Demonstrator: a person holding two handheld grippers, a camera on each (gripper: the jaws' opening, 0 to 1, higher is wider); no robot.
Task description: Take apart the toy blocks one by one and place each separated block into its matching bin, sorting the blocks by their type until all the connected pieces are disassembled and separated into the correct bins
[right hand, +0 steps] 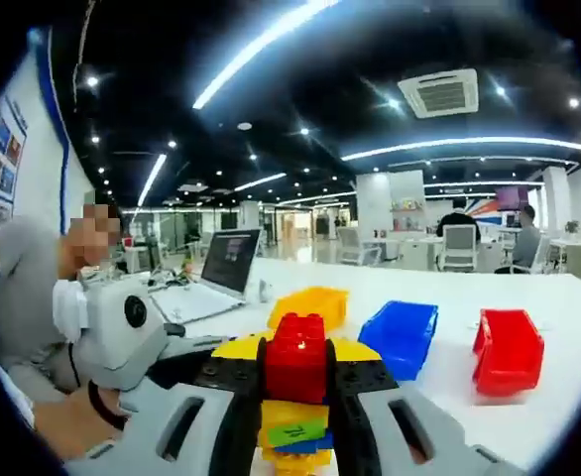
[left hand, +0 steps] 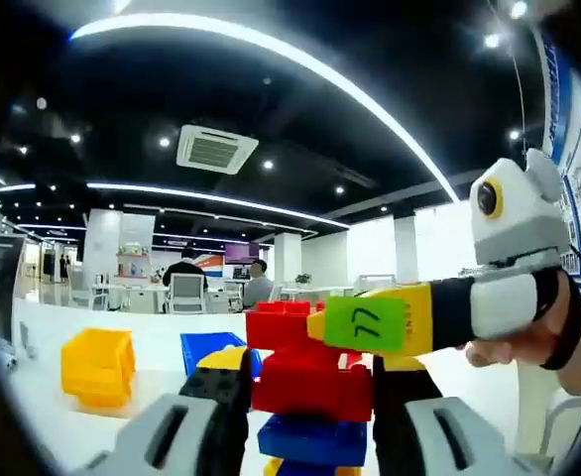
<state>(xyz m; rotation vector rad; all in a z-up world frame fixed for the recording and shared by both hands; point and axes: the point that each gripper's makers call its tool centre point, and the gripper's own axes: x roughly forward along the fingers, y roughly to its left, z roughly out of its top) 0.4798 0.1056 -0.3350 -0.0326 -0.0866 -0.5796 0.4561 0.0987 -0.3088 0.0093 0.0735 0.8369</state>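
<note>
The left gripper (left hand: pixel 308 397) has its jaws closed on the stack of toy blocks (left hand: pixel 310 382), one jaw at each side of the lower red block. The right gripper (right hand: pixel 296 382) pinches the top red block (right hand: pixel 296 357) of this stack between its narrow jaws. Beyond the right gripper stand the yellow bin (right hand: pixel 308 303), the blue bin (right hand: pixel 400 337) and the red bin (right hand: pixel 509 352) on the white table (right hand: pixel 568 297).

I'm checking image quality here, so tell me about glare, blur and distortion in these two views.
Left gripper view: ceiling light strips bow into arcs from fisheye distortion; the red block is sharp, the background desks soft. Right gripper view: a glare spot sits on the red block; the red bin looks stretched near the edge.
</note>
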